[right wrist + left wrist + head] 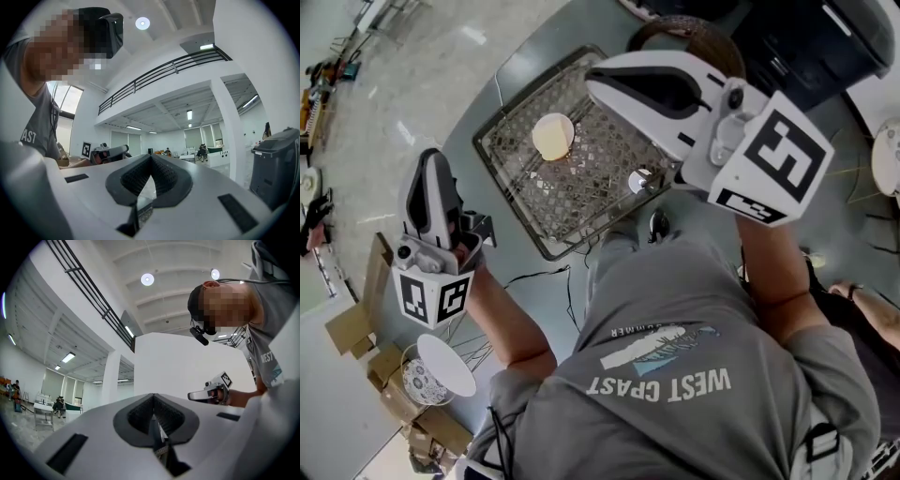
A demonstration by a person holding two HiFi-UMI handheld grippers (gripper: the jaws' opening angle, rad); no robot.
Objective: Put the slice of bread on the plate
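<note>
In the head view a pale round slice of bread (552, 135) lies in a wire mesh tray (516, 178) on the grey floor, far below both grippers. A white round plate (447, 364) sits at the lower left beside a patterned dish (417, 382). My left gripper (431, 157) is raised at the left, jaws shut and empty, well apart from the tray. My right gripper (596, 84) hovers high over the tray's right half, jaws together with nothing between them. Both gripper views look level across a hall: the left gripper (153, 397) and the right gripper (150, 157) each show pads meeting at the tip.
A small white round object (639, 180) lies in the tray's right part. Cardboard boxes (356, 328) and black cables (539, 277) lie at the lower left. A dark bin (276, 168) stands to the right. Each gripper view shows the other gripper: the right one (211, 392) and the left one (110, 152).
</note>
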